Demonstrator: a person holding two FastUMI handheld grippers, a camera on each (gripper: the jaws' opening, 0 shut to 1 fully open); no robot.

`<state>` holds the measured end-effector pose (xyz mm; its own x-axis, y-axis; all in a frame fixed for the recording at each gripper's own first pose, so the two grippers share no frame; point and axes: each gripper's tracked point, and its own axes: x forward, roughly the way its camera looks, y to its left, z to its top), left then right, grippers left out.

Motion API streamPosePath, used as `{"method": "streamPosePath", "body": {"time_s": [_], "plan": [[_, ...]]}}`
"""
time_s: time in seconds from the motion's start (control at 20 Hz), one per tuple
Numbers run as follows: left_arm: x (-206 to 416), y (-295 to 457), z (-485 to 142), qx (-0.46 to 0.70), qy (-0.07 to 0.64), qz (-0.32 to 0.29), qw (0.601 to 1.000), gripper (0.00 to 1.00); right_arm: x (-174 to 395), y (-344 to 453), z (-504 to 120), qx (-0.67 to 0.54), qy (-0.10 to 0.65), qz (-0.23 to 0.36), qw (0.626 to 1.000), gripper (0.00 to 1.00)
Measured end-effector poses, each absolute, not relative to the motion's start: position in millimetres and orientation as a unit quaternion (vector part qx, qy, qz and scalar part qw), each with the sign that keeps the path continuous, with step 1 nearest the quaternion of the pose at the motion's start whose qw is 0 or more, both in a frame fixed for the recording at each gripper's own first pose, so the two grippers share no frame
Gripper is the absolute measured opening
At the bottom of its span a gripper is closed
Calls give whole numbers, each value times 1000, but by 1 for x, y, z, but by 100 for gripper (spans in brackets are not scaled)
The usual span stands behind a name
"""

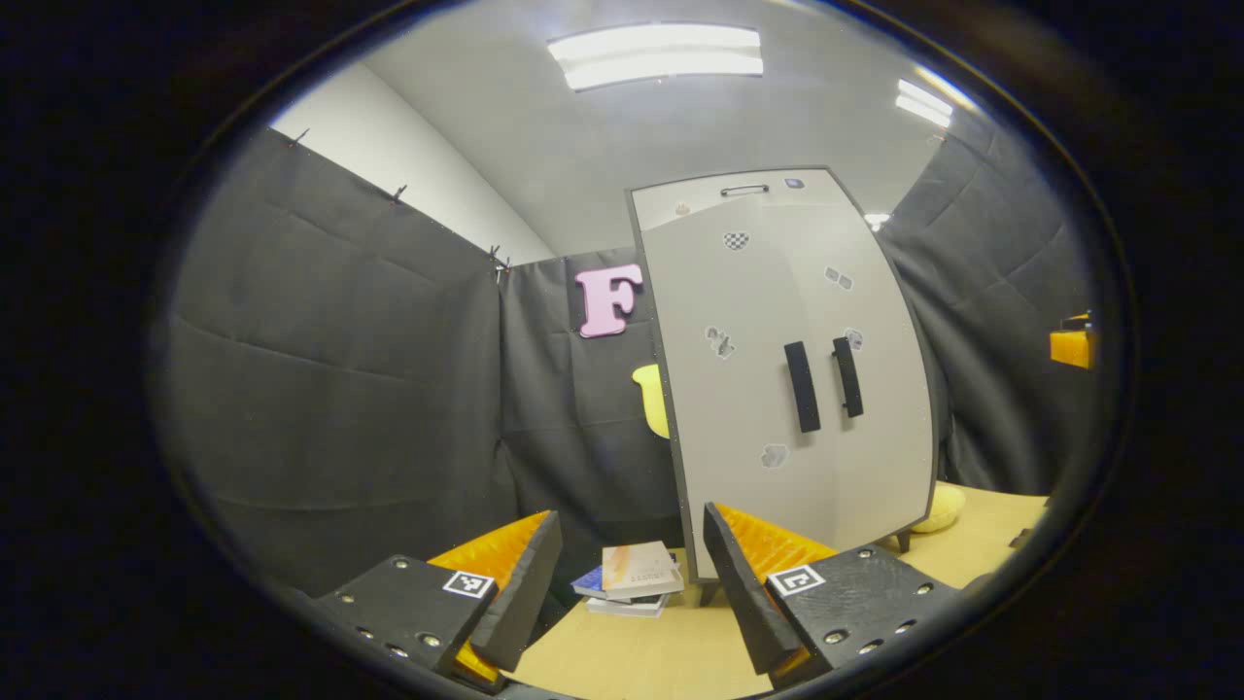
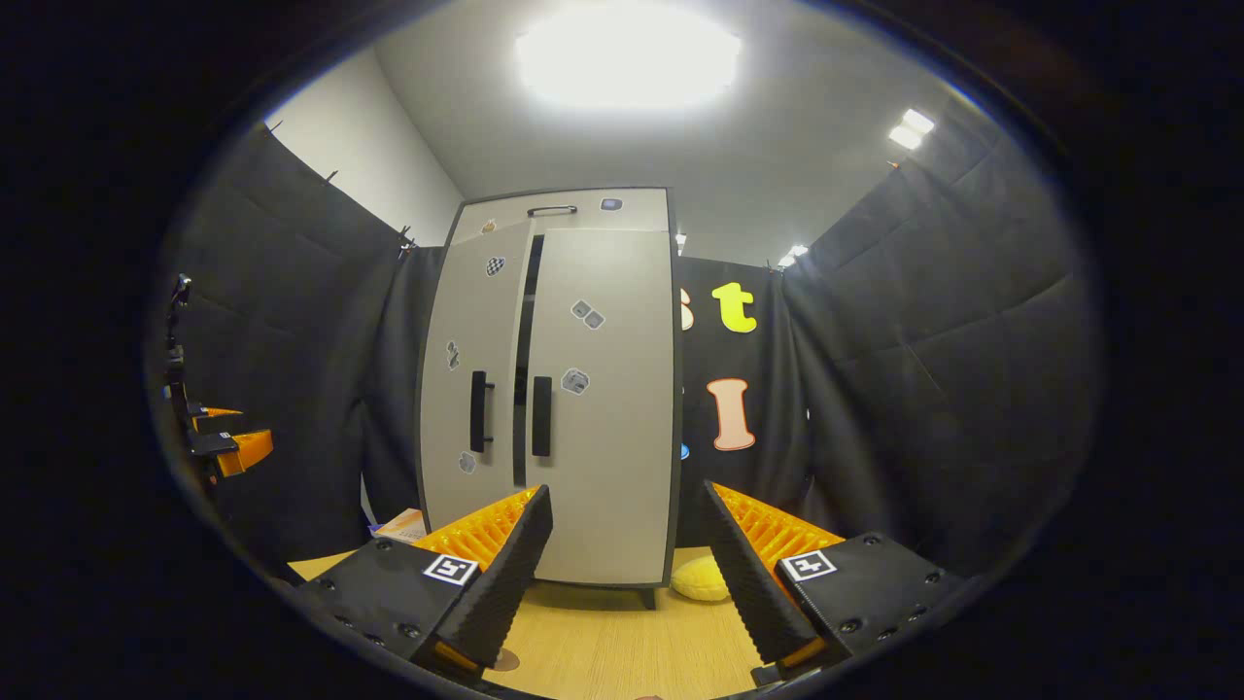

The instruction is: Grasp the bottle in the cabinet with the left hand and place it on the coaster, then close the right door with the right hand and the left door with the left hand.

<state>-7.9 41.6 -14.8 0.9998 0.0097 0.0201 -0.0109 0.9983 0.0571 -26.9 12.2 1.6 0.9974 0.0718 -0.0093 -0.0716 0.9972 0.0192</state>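
Note:
A grey two-door cabinet [image 1: 777, 369] stands on the wooden table [image 1: 661, 651], with two dark vertical handles [image 1: 802, 386] at its middle. In the right gripper view the cabinet [image 2: 603, 389] shows a narrow dark gap [image 2: 526, 321] between its doors, so the left door [image 2: 476, 369] is slightly ajar. The right door [image 2: 607, 408] lies flat. My left gripper [image 1: 632, 525] is open and empty, a little way in front of the cabinet's left corner. Facing the doors, my right gripper [image 2: 627, 496] is also open and empty. A small brown round patch [image 2: 503, 661] lies on the table beside its left finger.
A stack of books [image 1: 632, 578] lies left of the cabinet's foot. A yellow soft object [image 2: 700, 578] sits at its right foot. Black cloth walls enclose the booth. The other gripper [image 2: 228, 447] shows at the far left of the right gripper view.

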Motion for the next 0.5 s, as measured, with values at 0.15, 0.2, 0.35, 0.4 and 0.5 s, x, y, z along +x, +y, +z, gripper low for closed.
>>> {"method": "streamPosePath", "body": {"time_s": [0.15, 0.2, 0.35, 0.4, 0.5], "plan": [[-8, 41, -14, 26, -12, 8, 1000, 93, -30, 14, 5, 5, -1, 40, 999, 97], [-8, 41, -15, 25, -11, 9, 1000, 93, -31, 14, 5, 4, -2, 40, 999, 97], [-9, 41, -14, 22, -10, 12, 1000, 93, -32, 12, 5, 1, 0, 40, 999, 97], [-9, 41, -15, 22, -10, 13, 1000, 93, -33, 10, 4, 1, 1, 40, 999, 97], [-10, 41, -15, 23, -10, 14, 1000, 93, -33, 8, 4, 3, 1, 39, 999, 97]]}}
